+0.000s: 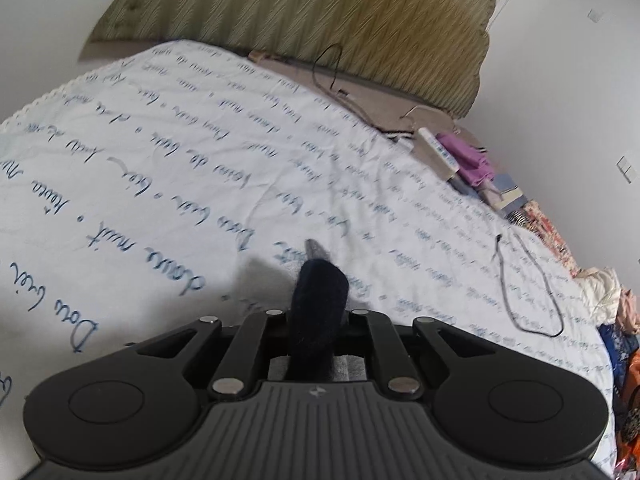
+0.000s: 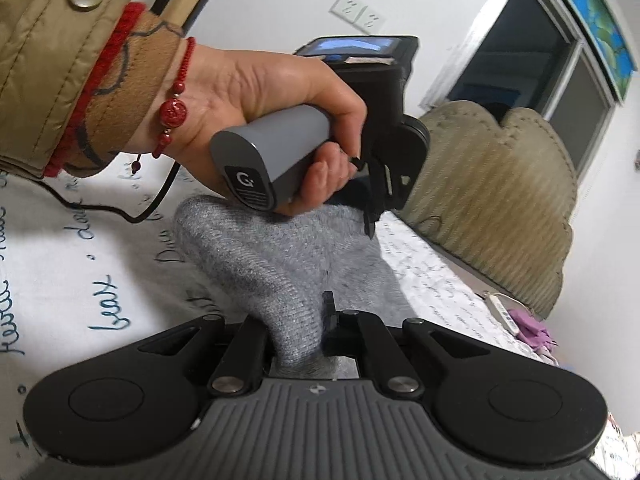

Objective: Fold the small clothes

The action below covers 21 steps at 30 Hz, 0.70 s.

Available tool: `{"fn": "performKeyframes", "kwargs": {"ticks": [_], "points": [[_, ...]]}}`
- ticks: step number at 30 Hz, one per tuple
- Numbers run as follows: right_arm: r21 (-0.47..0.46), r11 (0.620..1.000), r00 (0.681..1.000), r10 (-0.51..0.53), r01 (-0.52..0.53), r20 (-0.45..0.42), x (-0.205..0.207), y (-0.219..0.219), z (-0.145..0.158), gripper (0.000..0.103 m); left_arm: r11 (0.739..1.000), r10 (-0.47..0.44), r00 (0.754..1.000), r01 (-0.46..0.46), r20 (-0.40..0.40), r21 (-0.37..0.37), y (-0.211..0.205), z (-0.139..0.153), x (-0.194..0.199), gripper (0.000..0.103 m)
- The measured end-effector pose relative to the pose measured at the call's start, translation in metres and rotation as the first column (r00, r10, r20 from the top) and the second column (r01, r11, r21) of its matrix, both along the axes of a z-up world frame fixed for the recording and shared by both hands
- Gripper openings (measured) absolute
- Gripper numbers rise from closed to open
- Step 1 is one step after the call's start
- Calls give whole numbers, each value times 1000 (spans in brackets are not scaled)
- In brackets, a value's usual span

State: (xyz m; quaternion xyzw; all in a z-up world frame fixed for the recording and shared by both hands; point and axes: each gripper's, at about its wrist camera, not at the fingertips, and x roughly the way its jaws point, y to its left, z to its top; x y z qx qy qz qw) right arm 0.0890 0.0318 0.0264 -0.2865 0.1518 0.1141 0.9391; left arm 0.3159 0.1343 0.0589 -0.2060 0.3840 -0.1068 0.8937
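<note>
Both jaws clenched on the grey sock: left gripper on dark toe end, right gripper on opposite end; stretched between, above bed.

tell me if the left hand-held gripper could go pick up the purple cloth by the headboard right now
Probably not as things stand. The path over the bedspread to the purple cloth looks free, but the left hand-held gripper is already shut on the dark end of the sock, so it would have to let go first.
</note>
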Motion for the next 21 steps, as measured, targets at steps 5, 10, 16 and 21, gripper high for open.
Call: {"fn": "performKeyframes", "kwargs": {"ticks": [5, 10, 16, 21], "points": [[19, 998, 999, -52, 52, 16, -8, -29, 7, 5, 1000, -8, 999, 7, 43, 19, -27, 21, -9, 10], [47, 993, 994, -106, 105, 21, -19, -59, 9, 5, 998, -49, 994, 44, 93, 54, -61, 38, -20, 10], [60, 986, 987, -157, 156, 22, -35, -88, 6, 5, 990, -119, 984, 108, 133, 93, -111, 53, -29, 10], [85, 976, 979, -202, 200, 18, -48, -113, 5, 5, 975, -188, 972, 167, 144, 147, -158, 56, -36, 10]]}}
